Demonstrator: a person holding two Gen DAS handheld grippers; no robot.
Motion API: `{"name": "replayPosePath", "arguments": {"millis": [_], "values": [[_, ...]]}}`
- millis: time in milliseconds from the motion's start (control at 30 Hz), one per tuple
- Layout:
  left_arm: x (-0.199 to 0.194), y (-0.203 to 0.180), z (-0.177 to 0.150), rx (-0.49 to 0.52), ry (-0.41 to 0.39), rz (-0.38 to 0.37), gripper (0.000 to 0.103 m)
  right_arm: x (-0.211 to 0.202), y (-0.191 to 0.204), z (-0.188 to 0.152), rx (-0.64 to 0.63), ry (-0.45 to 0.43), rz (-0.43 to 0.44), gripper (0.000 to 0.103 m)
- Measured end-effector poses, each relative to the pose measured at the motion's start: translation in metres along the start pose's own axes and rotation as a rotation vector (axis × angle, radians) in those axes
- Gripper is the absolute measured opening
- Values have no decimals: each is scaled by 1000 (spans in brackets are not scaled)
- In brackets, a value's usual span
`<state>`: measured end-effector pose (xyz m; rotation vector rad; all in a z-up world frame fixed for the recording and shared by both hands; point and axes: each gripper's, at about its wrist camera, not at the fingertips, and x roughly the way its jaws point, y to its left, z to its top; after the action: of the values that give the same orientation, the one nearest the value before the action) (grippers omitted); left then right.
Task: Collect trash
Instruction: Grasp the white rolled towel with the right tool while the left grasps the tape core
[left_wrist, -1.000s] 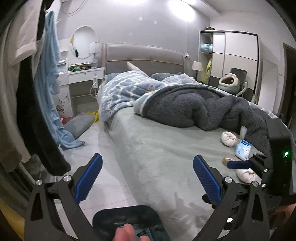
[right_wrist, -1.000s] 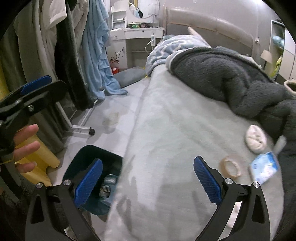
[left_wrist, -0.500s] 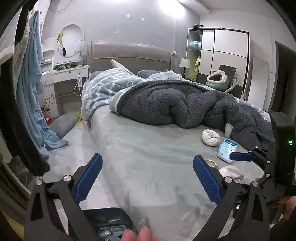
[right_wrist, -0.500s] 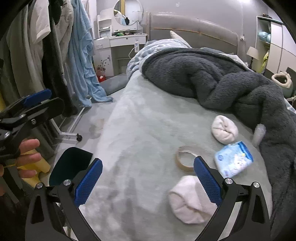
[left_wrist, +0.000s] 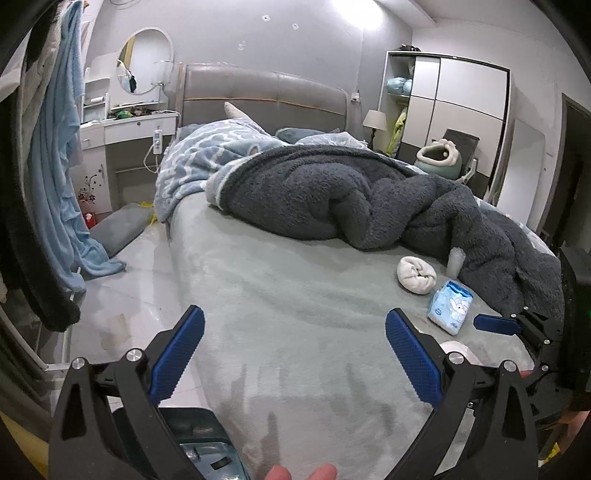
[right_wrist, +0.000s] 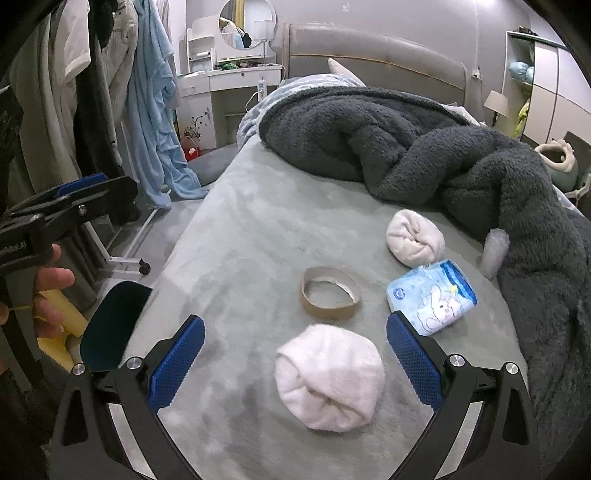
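On the grey-green bed (right_wrist: 243, 236) lie a cardboard tape ring (right_wrist: 330, 292), a blue tissue pack (right_wrist: 431, 291), two rolled white socks (right_wrist: 330, 376) (right_wrist: 414, 237) and a small bubble-wrap piece (right_wrist: 494, 252). My right gripper (right_wrist: 294, 363) is open and empty, just above the near sock. My left gripper (left_wrist: 294, 363) is open and empty over the bed's near edge, left of the items. The tissue pack (left_wrist: 450, 306) and far sock (left_wrist: 416, 275) also show in the left wrist view. A dark blue trash bin (right_wrist: 110, 325) stands on the floor beside the bed.
A dark fluffy blanket (right_wrist: 424, 147) is heaped across the bed's far and right side. Clothes hang on a wheeled rack (right_wrist: 122, 254) at left. A white dressing table (left_wrist: 125, 144) and a wardrobe (left_wrist: 461, 110) stand by the far wall.
Both grippers have swung right, from the floor and bin toward the bed. The right one now hangs over the near sock and tape ring. Both stayed open.
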<state>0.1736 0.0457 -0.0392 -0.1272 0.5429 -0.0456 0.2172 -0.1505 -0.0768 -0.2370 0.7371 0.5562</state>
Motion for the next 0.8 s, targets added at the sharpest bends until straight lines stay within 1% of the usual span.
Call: {"name": "replayPosePath", "arguments": {"millis": [233, 400, 600, 800], "values": [[11, -20, -2, 41, 20, -28, 100, 6, -15, -11, 18, 12, 0, 100], [18, -30, -2, 61, 22, -37, 100, 15, -23, -20, 22, 37, 9, 100], [26, -39, -1, 66, 28, -53, 100, 28, -28, -32, 26, 88, 34, 100], [33, -54, -4, 99, 33, -68, 100, 38, -34, -43, 34, 153, 62, 99]]}}
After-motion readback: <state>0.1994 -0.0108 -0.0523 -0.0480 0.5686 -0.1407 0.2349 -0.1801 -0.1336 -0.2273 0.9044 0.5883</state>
